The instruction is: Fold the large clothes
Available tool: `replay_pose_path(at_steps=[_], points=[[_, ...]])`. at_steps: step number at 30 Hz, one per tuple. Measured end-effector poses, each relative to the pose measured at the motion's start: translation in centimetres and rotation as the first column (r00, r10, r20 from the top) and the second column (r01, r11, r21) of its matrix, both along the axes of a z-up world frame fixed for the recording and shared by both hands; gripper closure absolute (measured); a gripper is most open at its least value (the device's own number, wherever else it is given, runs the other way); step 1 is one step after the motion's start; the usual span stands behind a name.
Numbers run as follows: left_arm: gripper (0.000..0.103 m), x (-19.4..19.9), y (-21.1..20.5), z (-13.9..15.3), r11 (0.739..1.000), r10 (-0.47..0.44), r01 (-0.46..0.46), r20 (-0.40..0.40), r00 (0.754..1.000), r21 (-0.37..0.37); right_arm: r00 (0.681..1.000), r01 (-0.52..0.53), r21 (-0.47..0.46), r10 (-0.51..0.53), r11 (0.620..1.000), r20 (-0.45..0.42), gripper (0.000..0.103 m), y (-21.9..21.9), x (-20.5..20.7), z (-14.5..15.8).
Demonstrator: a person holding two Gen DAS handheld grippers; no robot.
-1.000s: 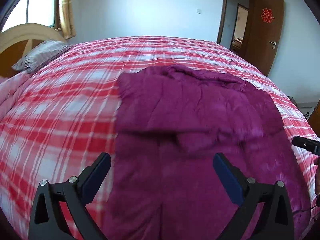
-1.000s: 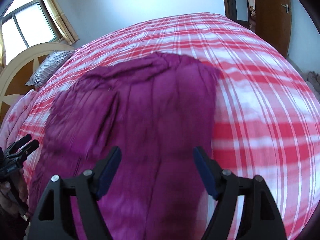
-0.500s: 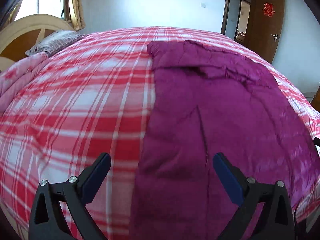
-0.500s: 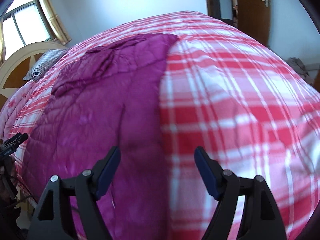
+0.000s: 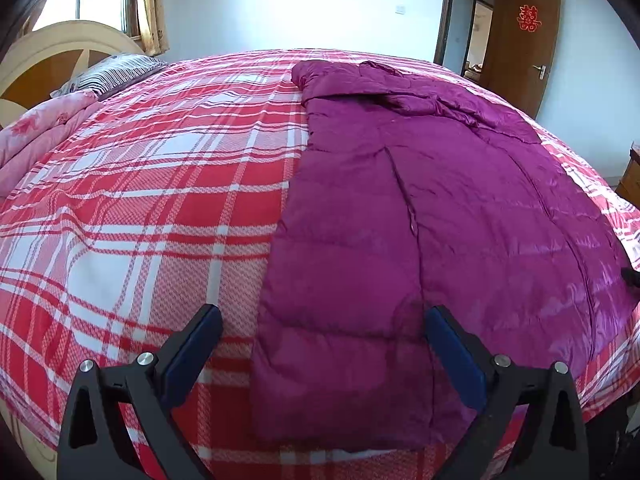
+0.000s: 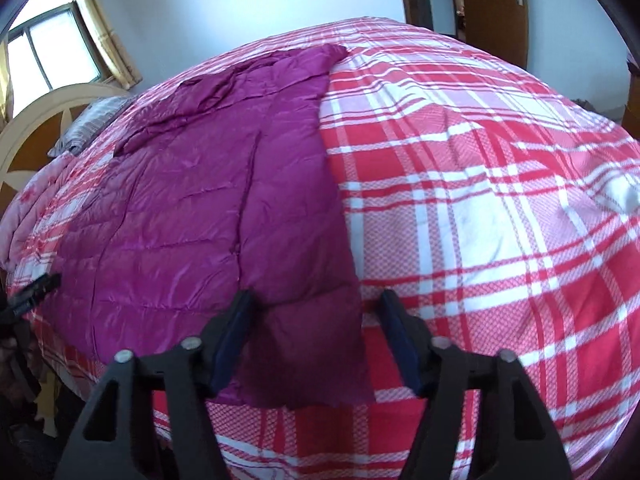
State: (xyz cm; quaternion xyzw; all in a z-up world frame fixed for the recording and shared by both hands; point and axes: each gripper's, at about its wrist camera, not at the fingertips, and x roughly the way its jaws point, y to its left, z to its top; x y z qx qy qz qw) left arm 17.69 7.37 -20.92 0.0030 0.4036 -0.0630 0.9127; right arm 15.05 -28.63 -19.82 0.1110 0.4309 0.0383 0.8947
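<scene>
A large purple padded coat (image 5: 440, 200) lies flat on the red plaid bedspread (image 5: 160, 184), its hem toward me and its top end bunched at the far side. My left gripper (image 5: 322, 316) hangs open just above the coat's near left corner, which lies between the wide jaws. My right gripper (image 6: 316, 296) is over the coat's (image 6: 208, 200) near right corner. Its jaws are closing, with the corner between them; the left pad touches the fabric and the right pad stands over the bedspread (image 6: 480, 200). The left gripper's tip (image 6: 36, 286) shows at the far left of the right wrist view.
A striped pillow (image 5: 116, 72) and a pink quilt (image 5: 36, 136) lie by the curved headboard (image 5: 52, 56) at the far left. A brown door (image 5: 524, 40) stands open at the far right. The bed's near edge drops off just below both grippers.
Both grippers moved apart and lower, the left toward the coat's left hem corner, the right toward its right corner. The right jaws have narrowed; the left jaws stay wide.
</scene>
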Motion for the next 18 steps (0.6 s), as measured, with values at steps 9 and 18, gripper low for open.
replay_pose_path(at_steps=[9,18], points=[[0.092,-1.5,-0.9,1.3,0.993,-0.111,0.112,0.036,0.993,-0.033,0.998,-0.07,0.12,0.069,0.99,0.013,0.092,0.4,-1.9,0.0],[0.096,-5.3,0.1,7.1,0.965,-0.191,0.211,0.133,0.973,-0.156,0.993,-0.096,0.188,0.08,0.977,0.092,0.094,-0.4,-5.4,3.8]])
